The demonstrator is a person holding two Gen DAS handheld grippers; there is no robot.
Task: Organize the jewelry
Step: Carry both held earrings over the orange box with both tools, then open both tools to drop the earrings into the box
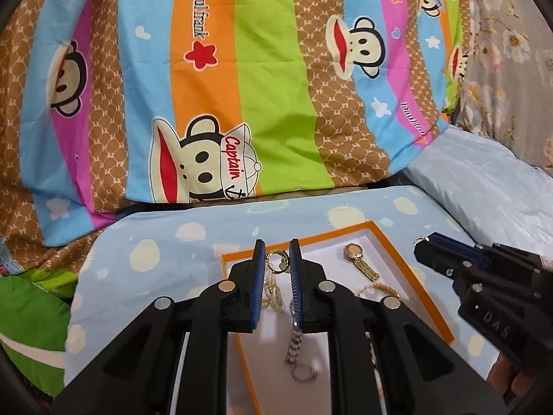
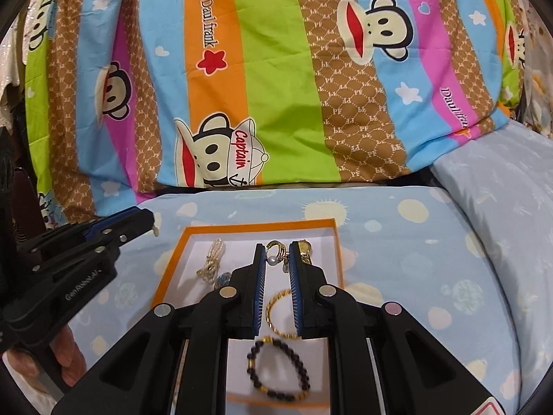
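Bedding in bright cartoon stripes backs the blue cushion bearing my landmark, the orange-rimmed white tray [image 2: 169, 269]. Gold bracelet [image 2: 276, 306], dark bead bracelet [image 2: 276, 370] and gold watch [image 1: 359, 259] lie inside it, gathered for sorting. Both left gripper [image 1: 277, 276] and right gripper [image 2: 277, 276] hover over the tray, jaws parted, holding nothing.

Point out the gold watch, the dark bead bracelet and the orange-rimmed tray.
gold watch [image 1: 353, 251], left wrist view, on its round dial.
dark bead bracelet [image 2: 304, 368], right wrist view, on its right-hand beads.
orange-rimmed tray [image 2: 259, 224], right wrist view, on its far rim.

Bright even indoor light, soft shadows, fisheye-bent dark corners, slight softness
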